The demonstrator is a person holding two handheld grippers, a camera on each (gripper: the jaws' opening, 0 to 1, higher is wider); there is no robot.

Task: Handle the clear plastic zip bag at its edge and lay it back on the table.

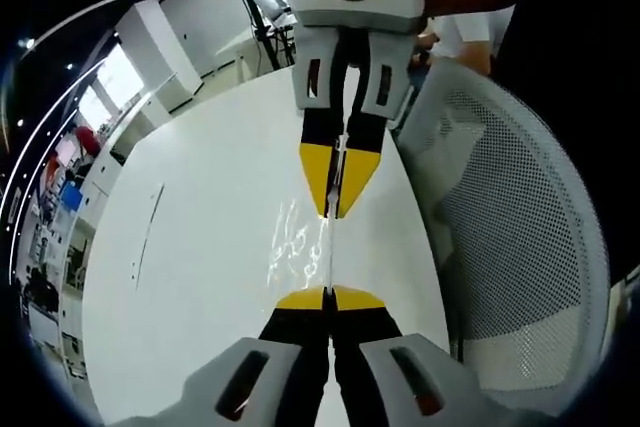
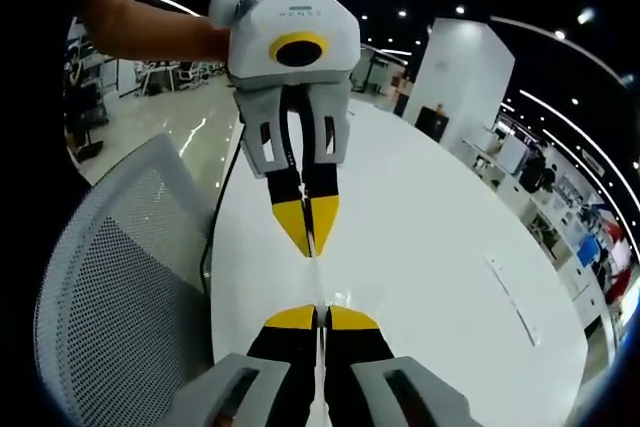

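2 grippers, mine: my left gripper [image 1: 328, 299] and right gripper [image 2: 320, 317] each pinch shut an opposite edge of the clear plastic zip bag [image 1: 300, 247], stretched between my yellow fingertips above the white oval table [image 1: 200, 247]. Lowering it flat comes next, I judge. The left gripper view catches the bag's glinting creases; the right gripper view barely does.

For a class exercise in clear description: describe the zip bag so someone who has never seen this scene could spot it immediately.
Find the white table beside the mesh chair. Above its near edge, two grippers face each other tip to tip: the left gripper and the right gripper. The clear plastic zip bag is stretched between them, nearly invisible apart from glinting wrinkles.
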